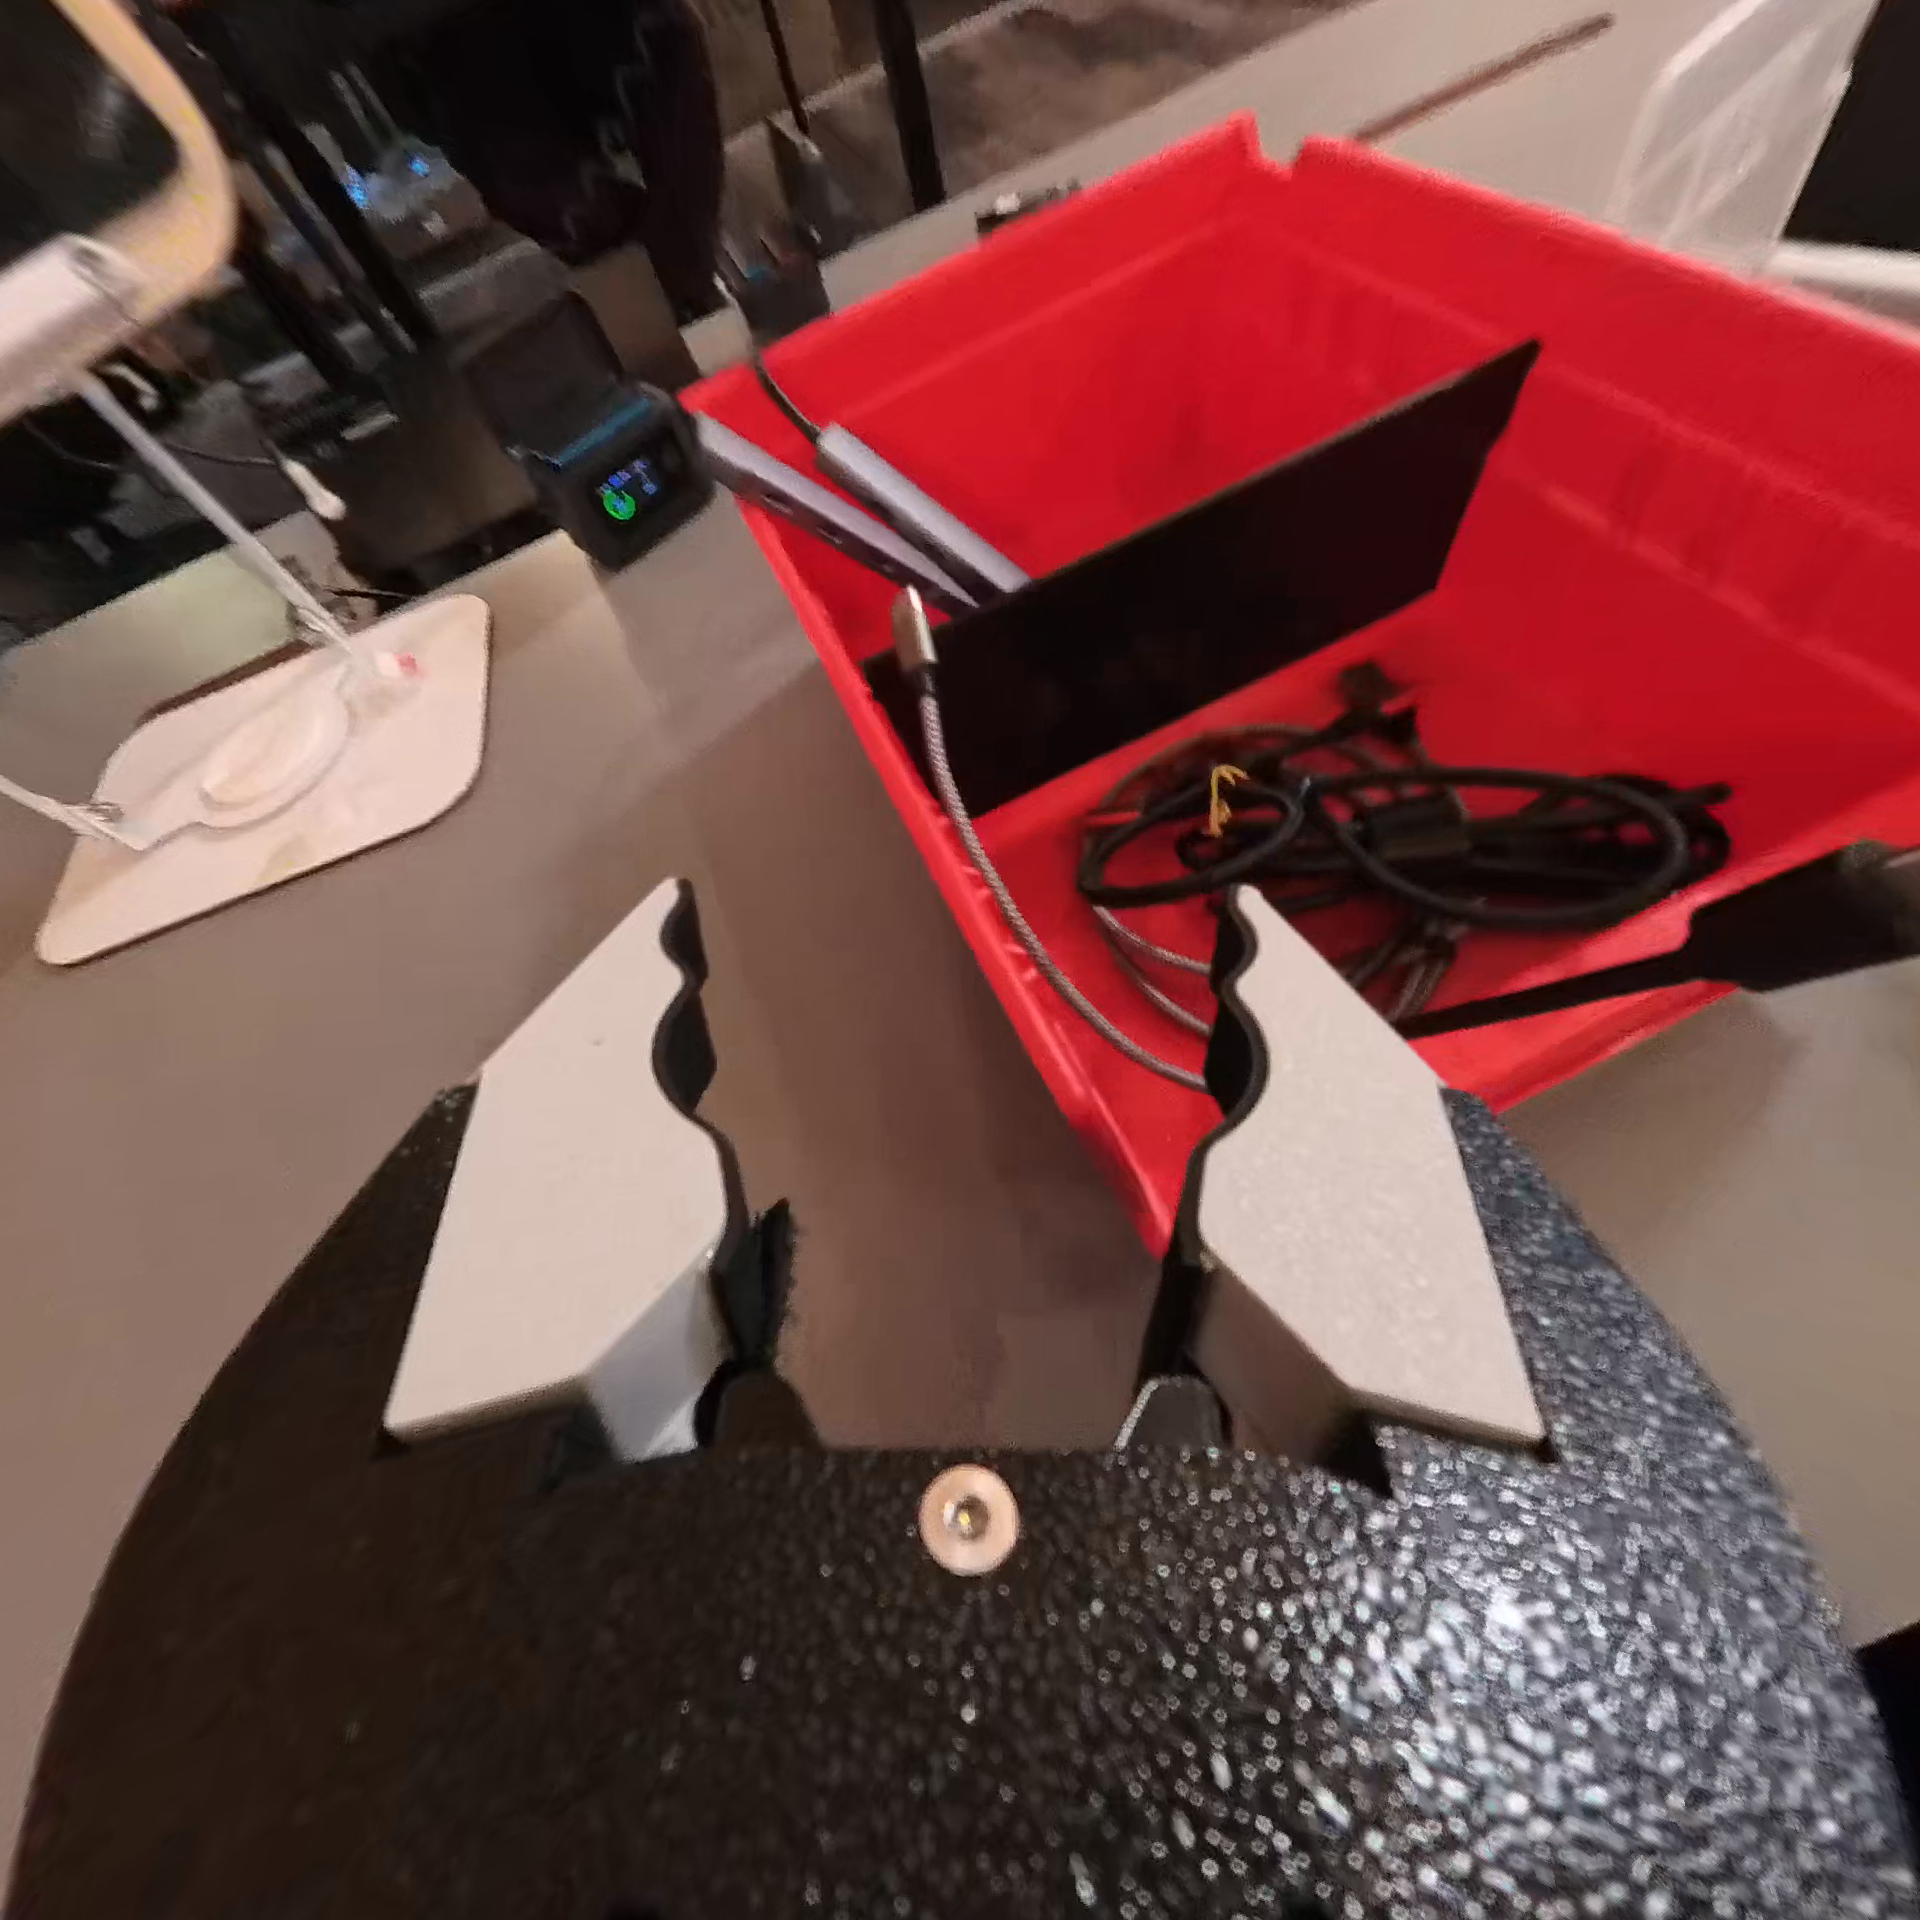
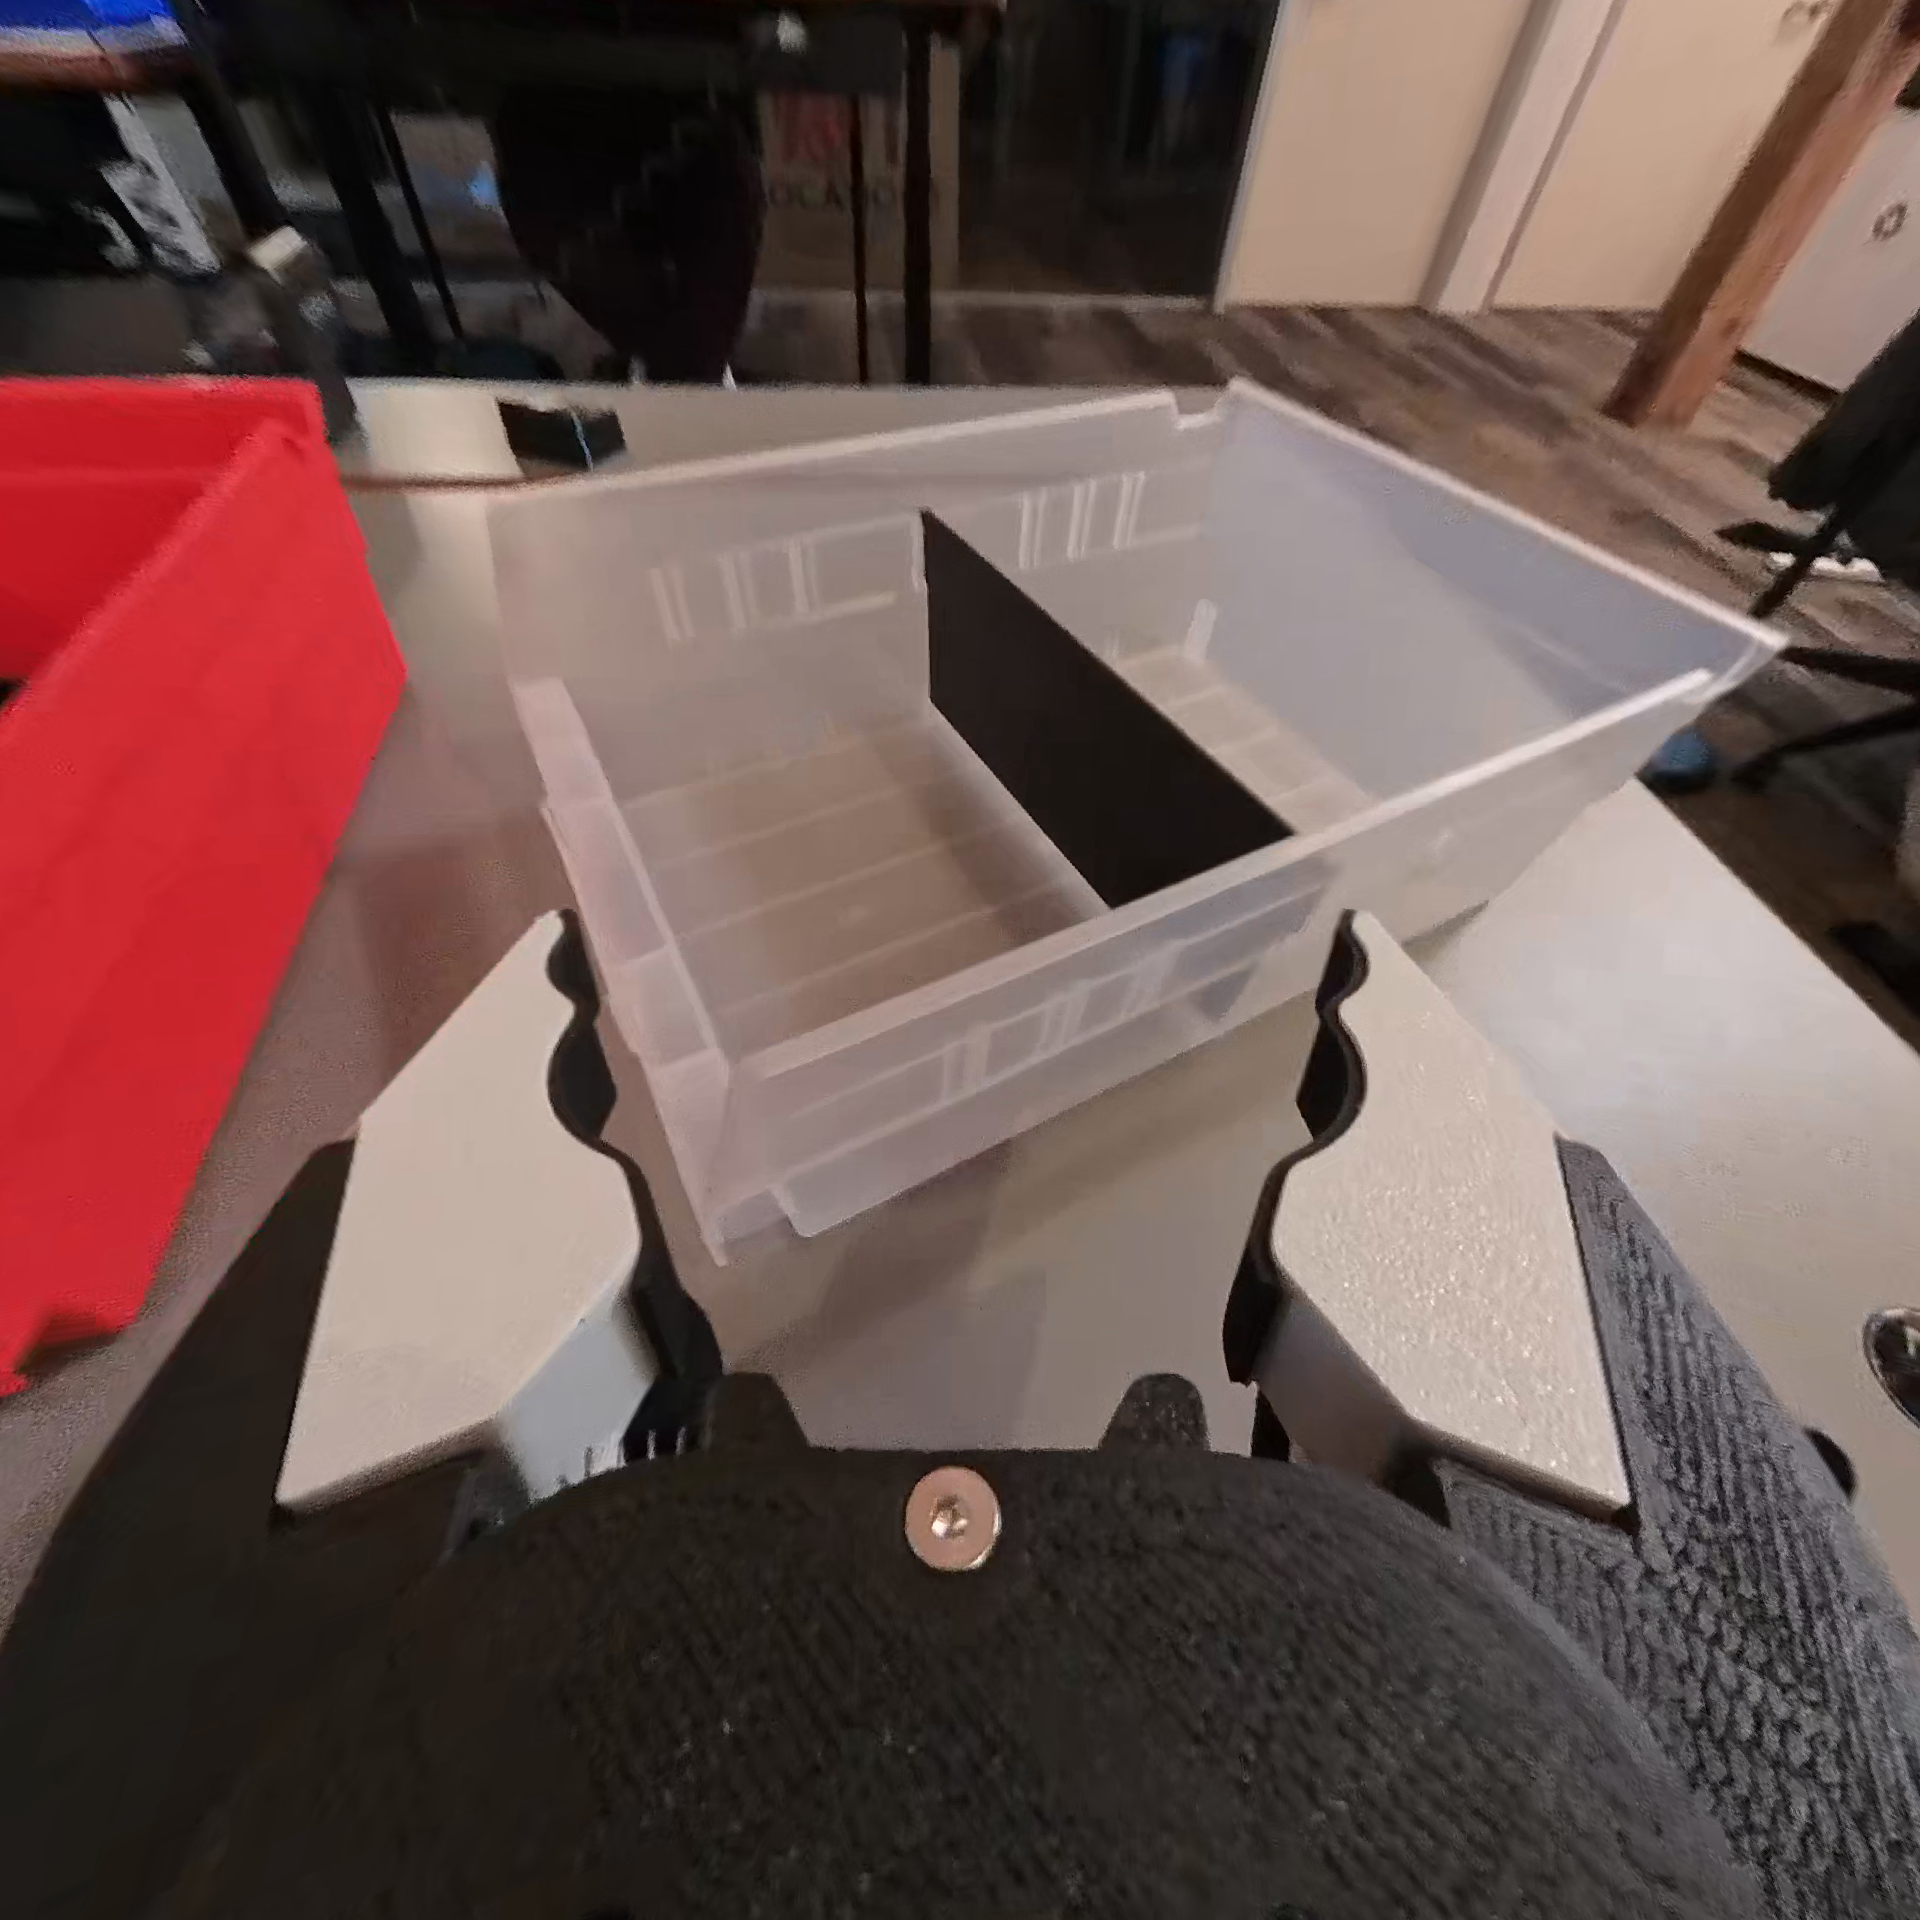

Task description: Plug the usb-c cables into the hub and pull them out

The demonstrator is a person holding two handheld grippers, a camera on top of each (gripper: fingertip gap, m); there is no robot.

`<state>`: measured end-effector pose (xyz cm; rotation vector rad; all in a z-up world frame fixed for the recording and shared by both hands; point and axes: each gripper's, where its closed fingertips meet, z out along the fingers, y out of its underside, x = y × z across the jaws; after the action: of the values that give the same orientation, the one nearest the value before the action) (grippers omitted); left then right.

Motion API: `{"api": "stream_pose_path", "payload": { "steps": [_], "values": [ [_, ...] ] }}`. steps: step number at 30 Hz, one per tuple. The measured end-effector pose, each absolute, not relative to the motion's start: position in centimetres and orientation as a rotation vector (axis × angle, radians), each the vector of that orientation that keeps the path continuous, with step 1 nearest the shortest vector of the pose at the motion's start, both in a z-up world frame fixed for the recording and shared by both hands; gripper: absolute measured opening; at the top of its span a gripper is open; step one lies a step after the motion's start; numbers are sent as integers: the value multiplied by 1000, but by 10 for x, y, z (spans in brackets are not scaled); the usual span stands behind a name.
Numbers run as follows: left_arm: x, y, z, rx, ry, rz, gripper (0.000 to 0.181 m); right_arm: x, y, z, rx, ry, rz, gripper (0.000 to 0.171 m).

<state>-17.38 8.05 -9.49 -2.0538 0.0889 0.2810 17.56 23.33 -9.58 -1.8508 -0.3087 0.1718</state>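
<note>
In the left wrist view a red bin (image 1: 1558, 436) with a black divider (image 1: 1226, 582) stands on the table. Two grey hubs (image 1: 883, 509) lean in its far left corner. A tangle of black cables (image 1: 1403, 831) lies in the near compartment. A grey braided cable (image 1: 966, 810) with a metal plug rises along the near wall. My left gripper (image 1: 961, 914) is open and empty, just in front of the bin's near left wall. My right gripper (image 2: 956, 935) is open and empty, in front of a clear bin (image 2: 935, 1060) with a black divider (image 2: 1070, 717).
A white lamp base (image 1: 291, 769) and a small black device with a lit screen (image 1: 634, 488) stand on the grey table left of the red bin. The red bin also shows at the left of the right wrist view (image 2: 156, 779). Chairs and floor lie beyond the table.
</note>
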Motion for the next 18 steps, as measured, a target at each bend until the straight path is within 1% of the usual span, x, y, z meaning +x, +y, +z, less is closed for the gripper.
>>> {"api": "stream_pose_path", "payload": {
  "steps": [2,3,5,6,8,11,12,13,14,15,18],
  "values": [
    [-172,84,-106,-2085,116,311,96,182,239,-105,-1889,-304,139,129],
    [-174,85,-108,-2088,119,346,92,187,240,-108,-1901,-297,135,131],
    [-182,85,-111,-2093,110,406,85,198,238,-110,-1926,-291,151,127],
    [-183,85,-112,-2095,105,398,85,206,237,-110,-1934,-294,139,123],
    [-186,85,-114,-2099,87,383,76,227,235,-109,-1946,-303,88,113],
    [-196,84,-120,-2124,75,410,55,262,234,-111,-1991,-317,32,85],
    [-200,85,-120,-2126,70,431,50,273,235,-112,-2010,-323,22,69],
    [-202,85,-121,-2127,78,437,39,282,236,-113,-2025,-330,19,52],
    [-202,86,-122,-2130,102,430,19,291,239,-113,-2032,-332,9,36],
    [-206,86,-121,-2127,92,445,17,299,241,-114,-2033,-343,-2,19],
    [-207,84,-120,-2123,67,341,10,320,250,-115,-2037,-403,-47,13]
  ]
}}
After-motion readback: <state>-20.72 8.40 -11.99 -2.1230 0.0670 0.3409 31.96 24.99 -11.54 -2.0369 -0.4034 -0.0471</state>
